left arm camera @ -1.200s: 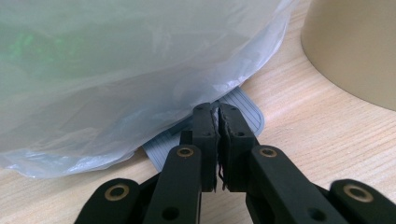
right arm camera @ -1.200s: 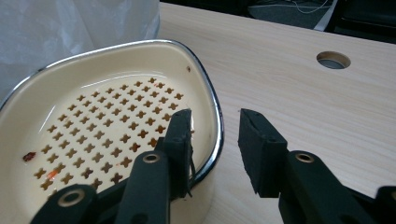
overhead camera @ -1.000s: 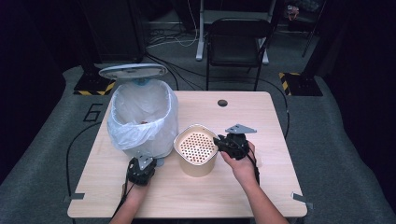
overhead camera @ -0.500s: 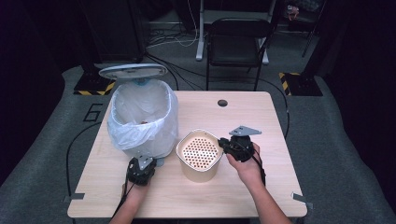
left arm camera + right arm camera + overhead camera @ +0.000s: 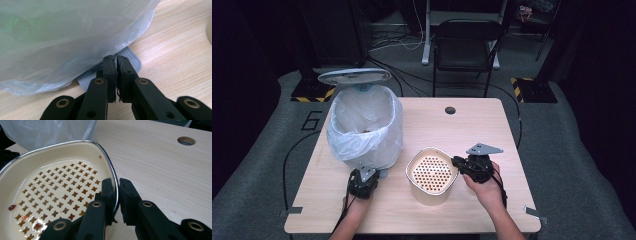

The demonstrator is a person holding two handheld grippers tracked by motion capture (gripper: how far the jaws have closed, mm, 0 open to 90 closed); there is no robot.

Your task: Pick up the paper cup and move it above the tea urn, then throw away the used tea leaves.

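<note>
Right gripper (image 5: 115, 195) pinches the rim of the cream strainer bowl (image 5: 431, 175), which sits on the table (image 5: 472, 125) just right of the lined bin (image 5: 364, 125). Left gripper (image 5: 116, 72) is pressed together on the bin's grey pedal (image 5: 131, 58). Best done by keeping the pedal pinned and the rim grip firm, bowl level.

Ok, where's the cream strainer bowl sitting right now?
In the high view the strainer bowl sits near the table's front edge, right of the bagged bin, its right rim clamped by the right gripper.

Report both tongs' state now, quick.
Left tongs: shut, tips pressing the bin's grey pedal.
Right tongs: just closed, shut on the rim of the cream strainer basket.
</note>
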